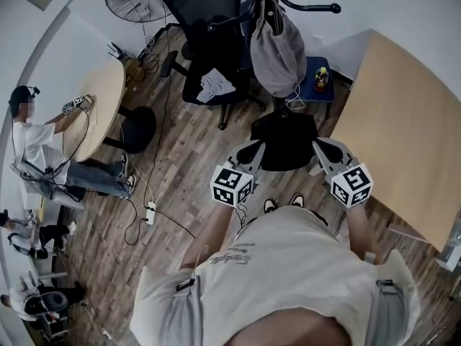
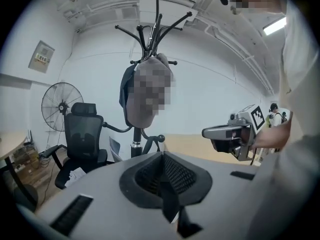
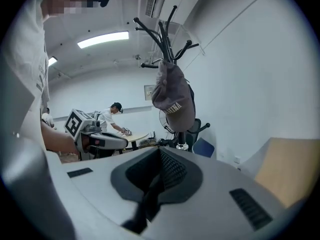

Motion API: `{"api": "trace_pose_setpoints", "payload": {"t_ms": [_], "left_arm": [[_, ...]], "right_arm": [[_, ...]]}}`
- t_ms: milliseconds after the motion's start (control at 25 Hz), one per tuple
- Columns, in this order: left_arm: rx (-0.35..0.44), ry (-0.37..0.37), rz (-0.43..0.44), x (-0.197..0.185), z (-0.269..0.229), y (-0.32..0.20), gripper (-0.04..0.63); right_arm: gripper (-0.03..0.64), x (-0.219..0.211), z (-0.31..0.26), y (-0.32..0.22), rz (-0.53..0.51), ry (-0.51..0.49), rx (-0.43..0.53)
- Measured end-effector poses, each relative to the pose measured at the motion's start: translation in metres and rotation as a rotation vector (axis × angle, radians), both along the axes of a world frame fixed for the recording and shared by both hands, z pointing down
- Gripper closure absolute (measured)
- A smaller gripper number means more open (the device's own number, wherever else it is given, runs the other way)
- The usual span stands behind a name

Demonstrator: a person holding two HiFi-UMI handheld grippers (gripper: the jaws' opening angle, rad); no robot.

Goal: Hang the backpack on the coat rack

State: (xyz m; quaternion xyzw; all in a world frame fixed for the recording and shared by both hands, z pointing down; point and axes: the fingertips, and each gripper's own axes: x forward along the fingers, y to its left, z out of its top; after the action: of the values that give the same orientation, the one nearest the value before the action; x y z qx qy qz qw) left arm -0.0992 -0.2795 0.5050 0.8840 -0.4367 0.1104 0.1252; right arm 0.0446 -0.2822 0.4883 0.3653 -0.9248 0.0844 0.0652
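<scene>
**Left claw [image 2: 162, 159] and right claw [image 3: 160, 156] both pressed together, empty**

We count one grey fabric backpack [image 1: 277, 52], hanging from the hooks of the one black metal coat rack [image 2: 136, 149], ahead of our two claws and apart from them.

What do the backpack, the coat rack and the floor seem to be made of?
Backpack: soft grey fabric, matt; it sags and creases.
Coat rack: likely black painted metal; thin curved arms, slight sheen.
Floor: wood or wood-look planks; grain and seams show.
</scene>
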Motion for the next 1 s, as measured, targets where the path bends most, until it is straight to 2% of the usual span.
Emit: {"api": "trace_pose_setpoints", "payload": {"t_ms": [200, 480, 720, 880, 1000], "left_arm": [[0.033, -0.024, 0.005, -0.002, -0.016, 0.006, 0.577], [0.026, -0.03, 0.002, -0.002, -0.011, 0.013, 0.577], [0.022, -0.017, -0.01, -0.008, -0.01, 0.009, 0.577], [0.004, 0.006, -0.03, -0.012, -0.002, 0.009, 0.577], [0.004, -0.003, -0.032, -0.014, 0.0, 0.008, 0.577]], "right_arm": [[0.623, 0.003, -0.017, 0.003, 0.01, 0.028, 0.047], [0.623, 0.004, -0.023, 0.017, 0.029, 0.047, 0.091], [0.623, 0.001, -0.021, 0.021, 0.028, 0.047, 0.078], [0.623, 0.008, -0.02, 0.022, 0.044, -0.026, 0.024], [0.623, 0.006, -0.016, 0.027, 0.029, 0.064, 0.062]]}}
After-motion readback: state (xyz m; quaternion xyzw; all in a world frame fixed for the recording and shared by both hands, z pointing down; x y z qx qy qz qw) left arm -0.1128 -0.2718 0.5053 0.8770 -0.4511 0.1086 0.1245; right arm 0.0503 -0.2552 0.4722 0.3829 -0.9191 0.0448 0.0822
